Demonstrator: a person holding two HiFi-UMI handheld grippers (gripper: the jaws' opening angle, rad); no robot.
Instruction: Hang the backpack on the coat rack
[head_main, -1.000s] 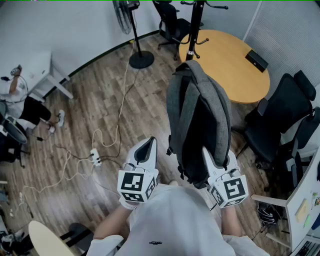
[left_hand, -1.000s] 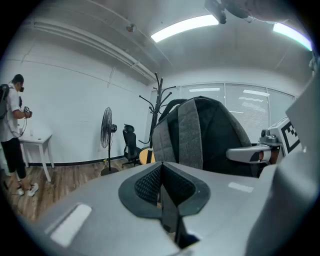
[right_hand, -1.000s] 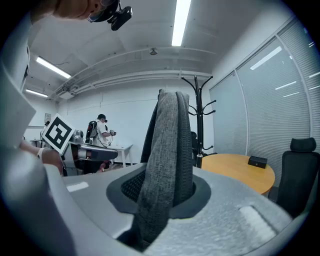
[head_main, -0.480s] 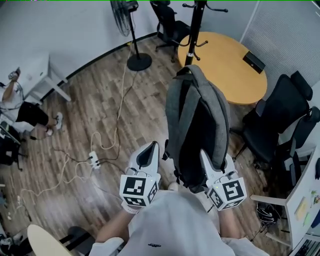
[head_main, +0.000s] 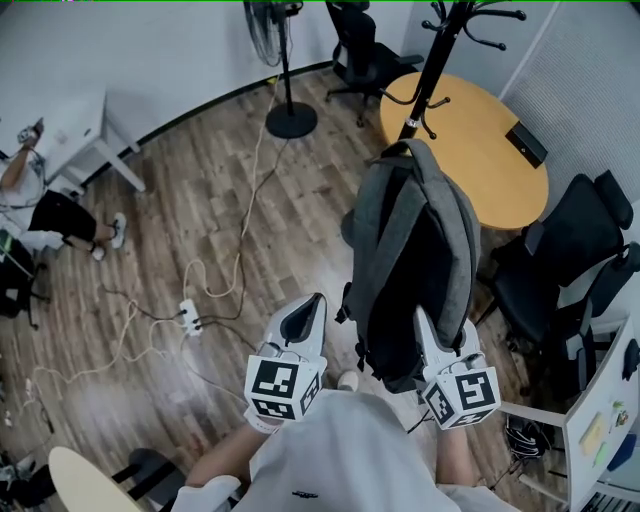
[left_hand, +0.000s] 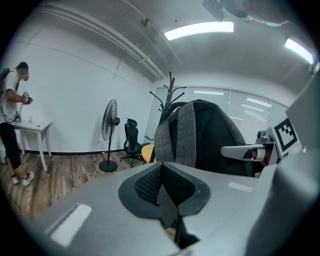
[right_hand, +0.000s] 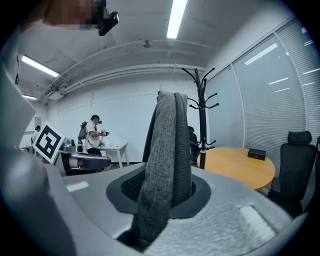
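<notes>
Grey woven cloth covers the backpack (head_main: 410, 250), with a black panel down its middle between two broad grey shoulder straps. It is held upright in the air on the near side of the coat rack (head_main: 432, 62). Its top is close to the rack's black pole and below the hooks, resting on none of them; whether it touches the pole cannot be told. The right tongs (head_main: 428, 328) are clamped on one grey strap (right_hand: 162, 165), which runs up between their pads, and the bag stands up from them. The left tongs (head_main: 303, 312) are pressed together with nothing between them. They are farther from the coat rack than the bag, just beside its lower left edge. Black-and-white square markers (head_main: 276, 383) show on each tongs' cube (head_main: 462, 392), the only print that can be made out.
</notes>
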